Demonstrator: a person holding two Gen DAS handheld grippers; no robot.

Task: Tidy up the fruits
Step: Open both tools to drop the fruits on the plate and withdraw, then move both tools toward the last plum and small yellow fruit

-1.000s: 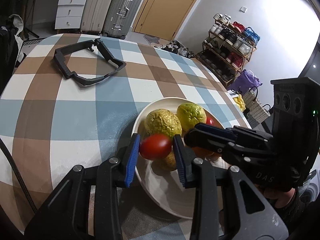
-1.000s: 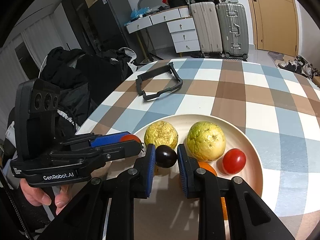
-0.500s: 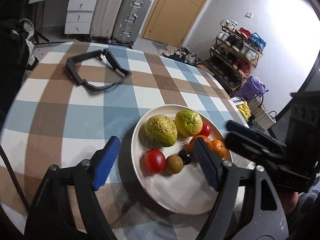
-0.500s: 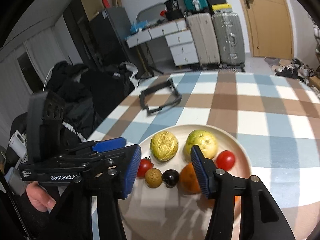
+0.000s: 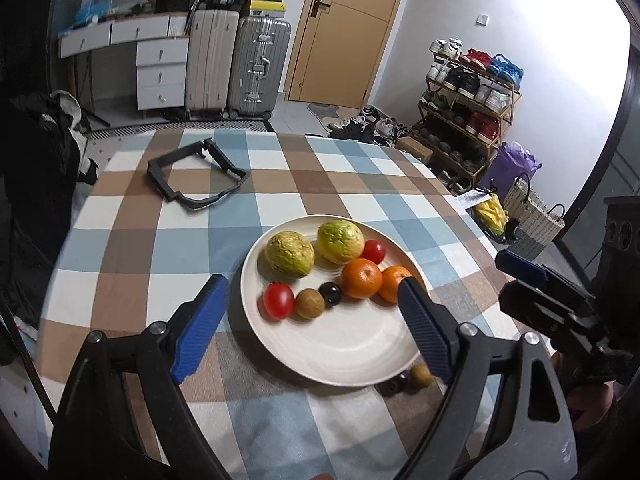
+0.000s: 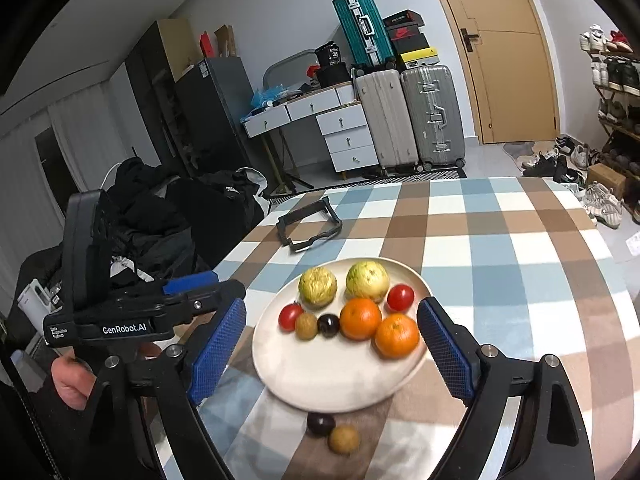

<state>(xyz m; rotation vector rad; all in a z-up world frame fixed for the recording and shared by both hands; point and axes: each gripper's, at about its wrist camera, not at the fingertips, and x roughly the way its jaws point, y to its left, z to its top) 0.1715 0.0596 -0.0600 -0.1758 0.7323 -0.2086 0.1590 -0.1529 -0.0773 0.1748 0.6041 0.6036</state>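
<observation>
Checked cloth (image 5: 132,240) covers the table, where a white plate (image 5: 340,344) holds two green-yellow fruits, two tomatoes, two oranges, a brown fruit and a dark plum (image 5: 330,293). Both the left gripper (image 5: 312,320) and right gripper (image 6: 336,352) have just been opening and stand wide, nothing between their jaws, the plate just ahead. Another dark plum and brown fruit (image 6: 343,439) lie on the cloth beside the plate's near rim.

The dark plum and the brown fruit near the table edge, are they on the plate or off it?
Off it. The dark plum and the brown fruit lie on the checked tablecloth, just outside the plate rim.
</observation>
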